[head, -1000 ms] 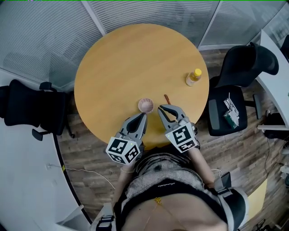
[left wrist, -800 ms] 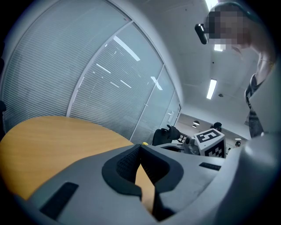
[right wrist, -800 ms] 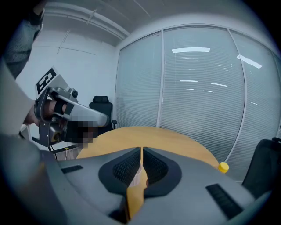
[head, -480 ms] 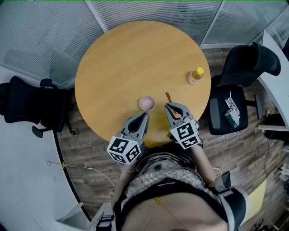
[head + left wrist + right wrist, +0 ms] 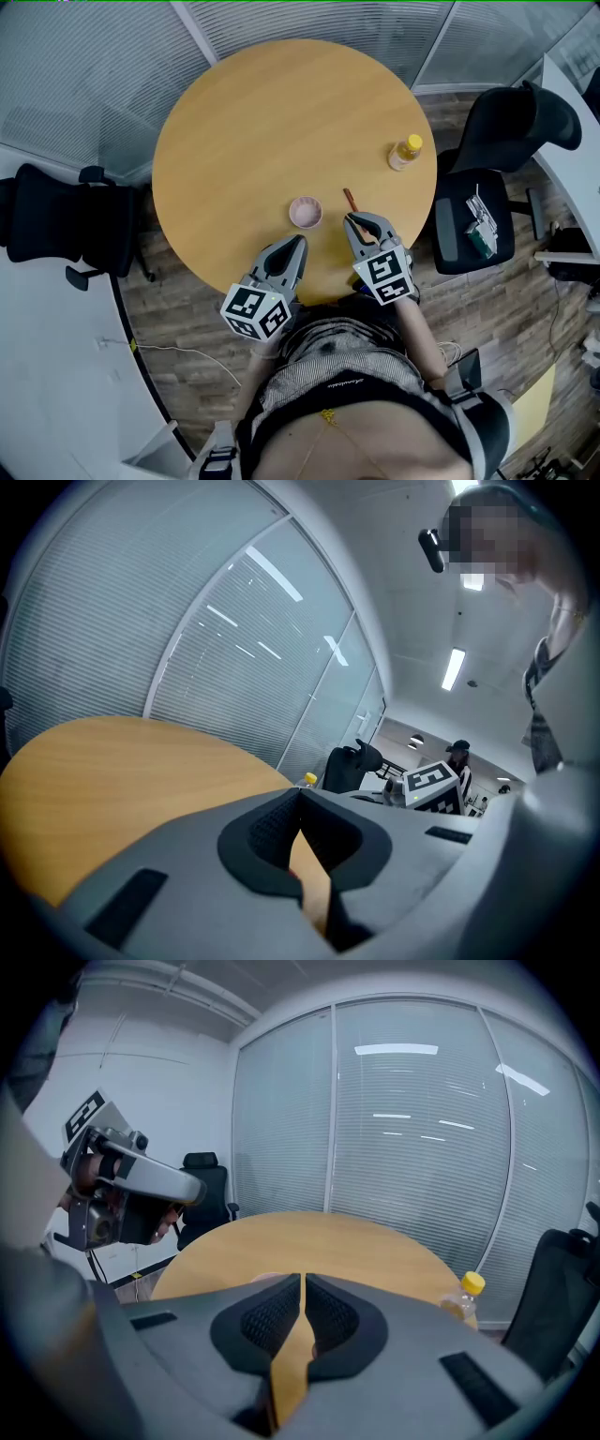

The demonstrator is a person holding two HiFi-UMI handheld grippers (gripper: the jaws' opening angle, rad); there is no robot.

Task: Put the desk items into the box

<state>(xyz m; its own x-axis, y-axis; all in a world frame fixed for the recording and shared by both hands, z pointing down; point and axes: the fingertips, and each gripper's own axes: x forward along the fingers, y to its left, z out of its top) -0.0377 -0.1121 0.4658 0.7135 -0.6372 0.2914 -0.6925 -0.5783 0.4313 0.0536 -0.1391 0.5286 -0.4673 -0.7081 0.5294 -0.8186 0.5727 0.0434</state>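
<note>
Our left gripper (image 5: pixel 298 242) and right gripper (image 5: pixel 354 219) sit clenched, empty, at the tabletop's (image 5: pixel 272 112) near edge, so we judge pick-up unstarted: the right must open over the stick (image 5: pixel 348 199) just ahead, beside the bowl (image 5: pixel 306 213).

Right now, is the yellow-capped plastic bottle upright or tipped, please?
Upright: the yellow-capped plastic bottle stands with its cap straight above its body.

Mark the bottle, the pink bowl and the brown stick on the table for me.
bottle (image 5: pixel 403 155), head view, on its clear body below the yellow cap.
pink bowl (image 5: pixel 305 213), head view, on the middle of its hollow.
brown stick (image 5: pixel 348 199), head view, on the middle of its length.
</note>
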